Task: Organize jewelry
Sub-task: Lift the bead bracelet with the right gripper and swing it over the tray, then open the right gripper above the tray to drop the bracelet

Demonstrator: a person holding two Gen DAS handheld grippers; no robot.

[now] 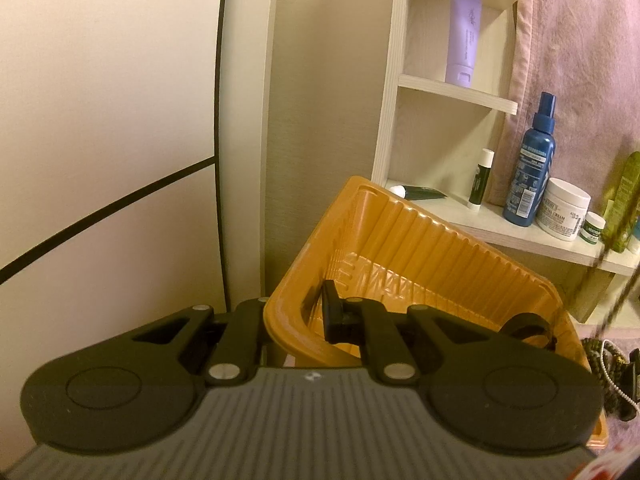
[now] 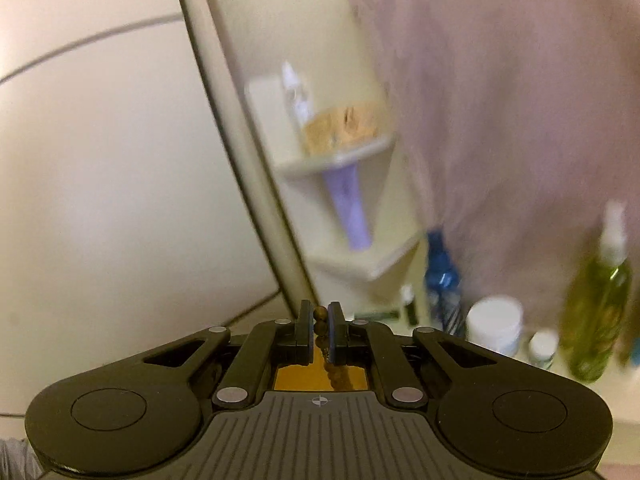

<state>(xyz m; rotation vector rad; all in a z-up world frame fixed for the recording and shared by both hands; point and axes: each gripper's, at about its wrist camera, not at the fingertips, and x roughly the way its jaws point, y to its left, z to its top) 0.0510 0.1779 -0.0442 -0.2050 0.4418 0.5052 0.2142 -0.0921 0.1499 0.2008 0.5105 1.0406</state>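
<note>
In the left wrist view, an orange ribbed plastic tray is tipped up. My left gripper is shut on its near wall, with one pad inside and the other finger outside. A black ring-shaped band lies in the tray. At the right edge, a dark bead strand hangs down blurred over a heap of beads. In the right wrist view, my right gripper is shut on a brown bead strand. The strand dangles over the orange tray below.
A white corner shelf holds a purple tube, a lip balm, a blue spray bottle, a white cream jar and green bottles. Pink cloth hangs behind. A pale wall panel is on the left.
</note>
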